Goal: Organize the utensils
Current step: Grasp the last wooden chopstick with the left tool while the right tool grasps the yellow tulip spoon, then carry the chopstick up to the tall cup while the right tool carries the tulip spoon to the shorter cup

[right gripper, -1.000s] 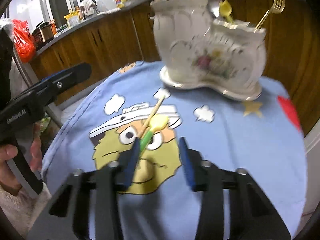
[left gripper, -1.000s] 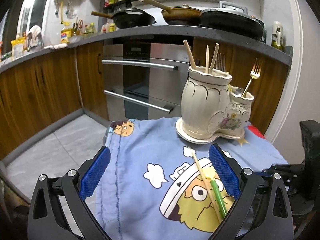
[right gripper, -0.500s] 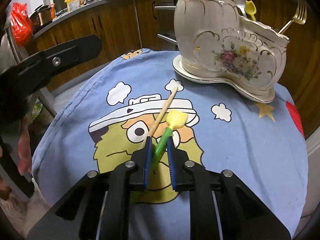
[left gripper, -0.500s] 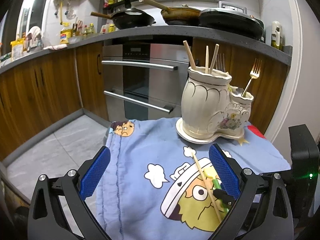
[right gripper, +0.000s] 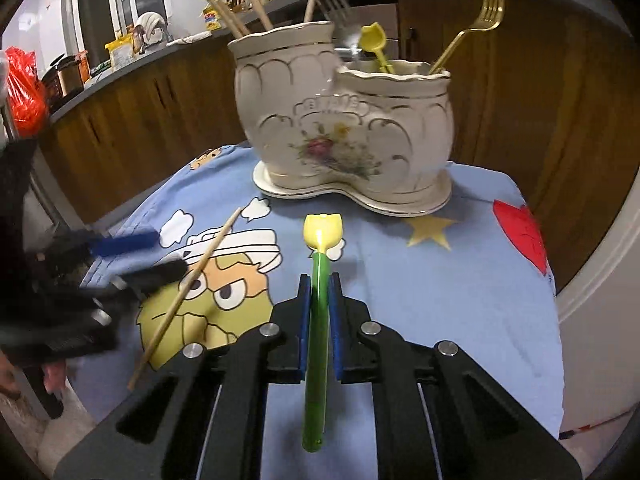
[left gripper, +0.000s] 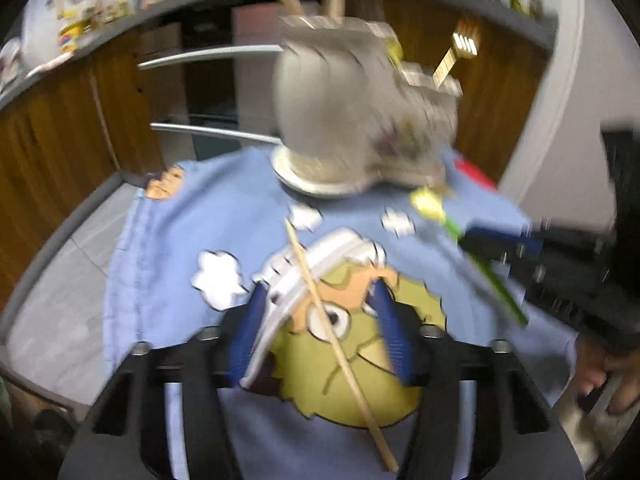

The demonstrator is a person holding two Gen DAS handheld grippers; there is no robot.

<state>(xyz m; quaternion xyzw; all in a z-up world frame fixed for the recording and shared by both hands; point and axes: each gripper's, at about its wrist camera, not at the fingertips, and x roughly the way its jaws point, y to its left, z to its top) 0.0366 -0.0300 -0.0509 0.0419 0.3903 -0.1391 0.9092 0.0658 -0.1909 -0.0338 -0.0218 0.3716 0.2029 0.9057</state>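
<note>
A wooden chopstick (left gripper: pixel 352 376) lies on the blue cartoon cloth (left gripper: pixel 168 264). My left gripper (left gripper: pixel 319 294) straddles it with its jaws closing. The blue pads stand on either side and do not touch it. My right gripper (right gripper: pixel 320 280) is closing tight on the green handle of a yellow tulip-headed spoon (right gripper: pixel 322 232), held just above the cloth and pointing at the white ceramic holder (right gripper: pixel 340 128). In the left wrist view the spoon (left gripper: pixel 428 204) and right gripper (left gripper: pixel 496 240) are at the right. The right wrist view shows the chopstick (right gripper: pixel 192 280) and left gripper (right gripper: pixel 170 252) at the left.
The holder (left gripper: pixel 360 112) stands at the table's far edge with chopsticks in its tall pot and a gold fork (right gripper: pixel 476 28) and a yellow spoon (right gripper: pixel 374 40) in the low one. Wooden cabinets (right gripper: pixel 140 120) and an oven (left gripper: pixel 208 92) lie beyond. A hand (left gripper: pixel 600 376) shows at right.
My right gripper closed on the green spoon handle and lifted it off the cloth towards the holder. My left gripper dropped down over the chopstick and its jaws narrowed.
</note>
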